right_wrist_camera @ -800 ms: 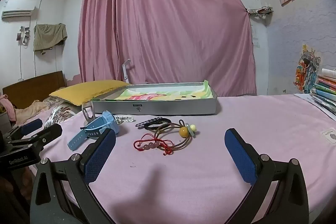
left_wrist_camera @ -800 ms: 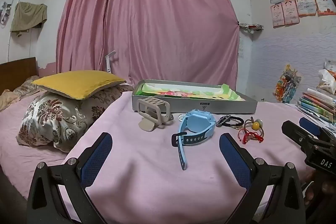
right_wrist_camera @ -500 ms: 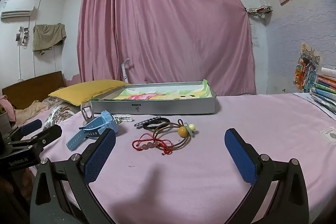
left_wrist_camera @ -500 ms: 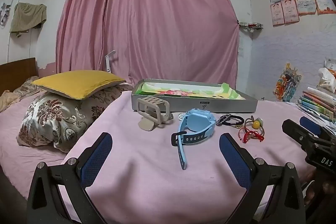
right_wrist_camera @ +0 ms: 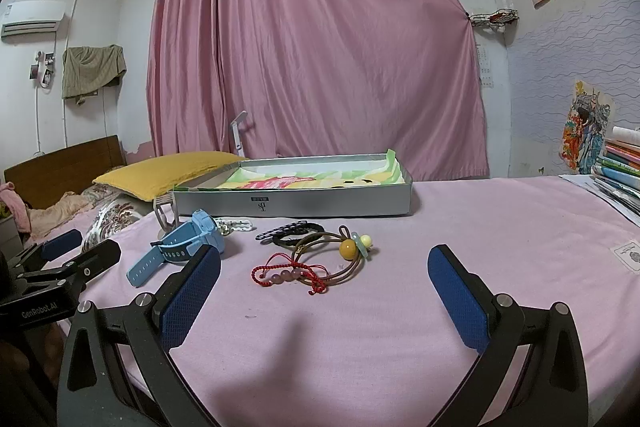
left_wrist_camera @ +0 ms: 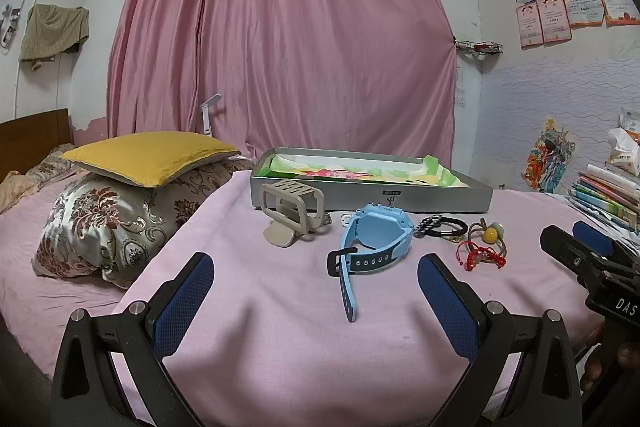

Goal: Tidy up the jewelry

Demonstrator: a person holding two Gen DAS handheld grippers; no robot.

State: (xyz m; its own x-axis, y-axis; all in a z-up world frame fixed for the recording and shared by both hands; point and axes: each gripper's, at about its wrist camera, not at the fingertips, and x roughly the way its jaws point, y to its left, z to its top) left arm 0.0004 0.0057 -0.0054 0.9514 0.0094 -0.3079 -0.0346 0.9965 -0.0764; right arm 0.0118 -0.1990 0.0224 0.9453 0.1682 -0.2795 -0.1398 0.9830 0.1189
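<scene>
Nearest the cameras, the left gripper (left_wrist_camera: 314,291) hovered with its 2 blue-padded fingers (left_wrist_camera: 184,295) spread wide and nothing between them, low over the pink cloth (left_wrist_camera: 280,347) in front of the silver tray (left_wrist_camera: 372,201). The right gripper (right_wrist_camera: 324,287) was likewise released, its fingers (right_wrist_camera: 456,291) parted and empty above the same cloth, on the near side of the tray. Between the left gripper and the tray lay the blue watch (left_wrist_camera: 374,239), its face tilted up and 1 strap trailing toward the camera; in the right wrist view the blue watch (right_wrist_camera: 188,247) sat just in front of the tray's left end. To the right of the watch, still in front of the tray, the red cord bracelet (right_wrist_camera: 288,273) with pink beads lay touching the brown hair tie (right_wrist_camera: 340,259) that carried an amber bead. Just behind these, nearer the tray, rested the black band (right_wrist_camera: 292,229). The beige watch (left_wrist_camera: 290,211) stood on edge right against the tray's front wall near its left corner, and a small white chain (right_wrist_camera: 236,225) lay beside the tray wall behind the blue watch. The tray itself held only a colourful paper lining (right_wrist_camera: 316,179) as far as could be seen. Left of the tray a yellow pillow (left_wrist_camera: 148,157) lay stacked on a patterned pillow (left_wrist_camera: 112,223); right of the tray was a pile of books (left_wrist_camera: 608,195). Behind the tray hung the pink curtain (left_wrist_camera: 288,39).
</scene>
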